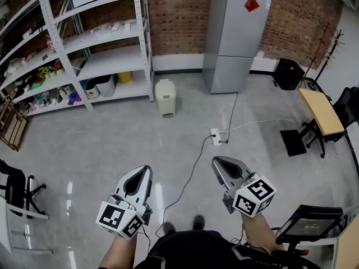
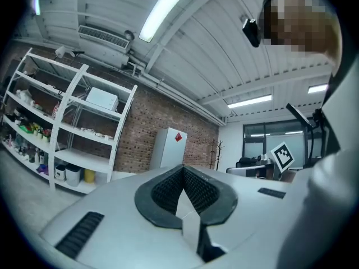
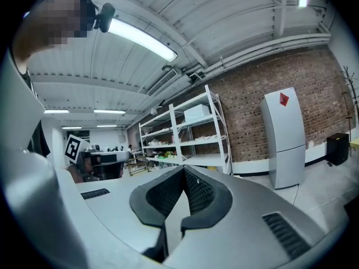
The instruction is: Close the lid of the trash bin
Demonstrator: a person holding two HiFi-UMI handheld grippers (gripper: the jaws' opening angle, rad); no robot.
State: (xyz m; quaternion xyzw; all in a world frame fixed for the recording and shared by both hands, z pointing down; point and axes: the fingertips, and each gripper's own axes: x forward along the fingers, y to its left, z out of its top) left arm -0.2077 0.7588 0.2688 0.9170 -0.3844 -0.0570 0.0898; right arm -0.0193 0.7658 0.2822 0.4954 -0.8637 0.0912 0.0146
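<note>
I'm holding left gripper [image 1: 148,169] and right gripper [image 1: 215,161] pinched, empty; trash bin [image 1: 165,98] sitting far off; judging lid light plastic, front edge best contact.

The grey polished floor [image 1: 95,144] carries a white shelving rack [image 1: 95,43] along its far left edge. A cream trash bin [image 1: 165,98] stands just beside the rack's right end, and a grey fridge [image 1: 233,38] stands at the far wall. A white power strip [image 1: 215,137] lies mid-floor, with cables [image 1: 192,172] trailing.
</note>
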